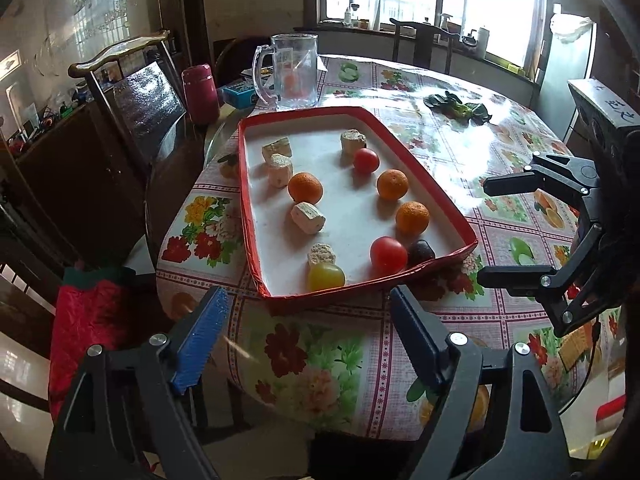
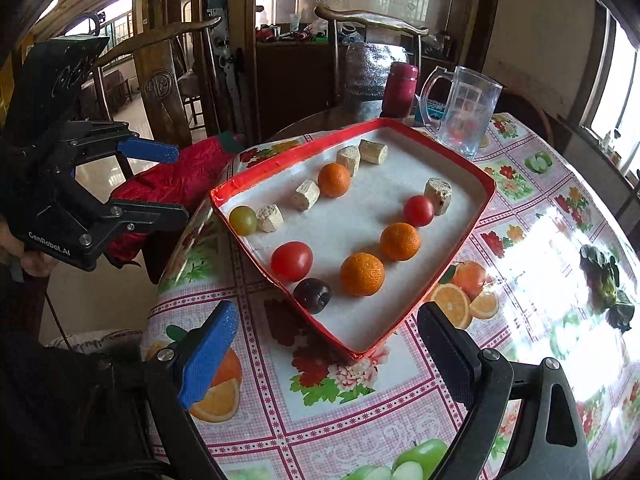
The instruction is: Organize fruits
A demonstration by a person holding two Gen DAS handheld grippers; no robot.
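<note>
A red-rimmed white tray (image 1: 430,190) (image 2: 478,216) sits on the floral table. In it lie three oranges (image 1: 305,187) (image 2: 362,274), two red tomatoes (image 1: 388,255) (image 2: 291,261), a yellow-green tomato (image 1: 326,277) (image 2: 243,220), a dark plum (image 1: 421,251) (image 2: 312,295) and several pale corn-like chunks (image 1: 307,218) (image 2: 307,195). My left gripper (image 1: 308,336) (image 2: 168,184) is open and empty, below the tray's near edge. My right gripper (image 2: 328,344) (image 1: 486,230) is open and empty, at the tray's near corner.
A clear glass mug (image 1: 289,72) (image 2: 464,108) and a magenta flask (image 1: 201,94) (image 2: 400,88) stand behind the tray. Dark leafy greens (image 1: 460,107) (image 2: 606,280) lie on the table. Wooden chairs (image 1: 132,92) (image 2: 376,64) and a red cushion (image 2: 176,188) flank the table.
</note>
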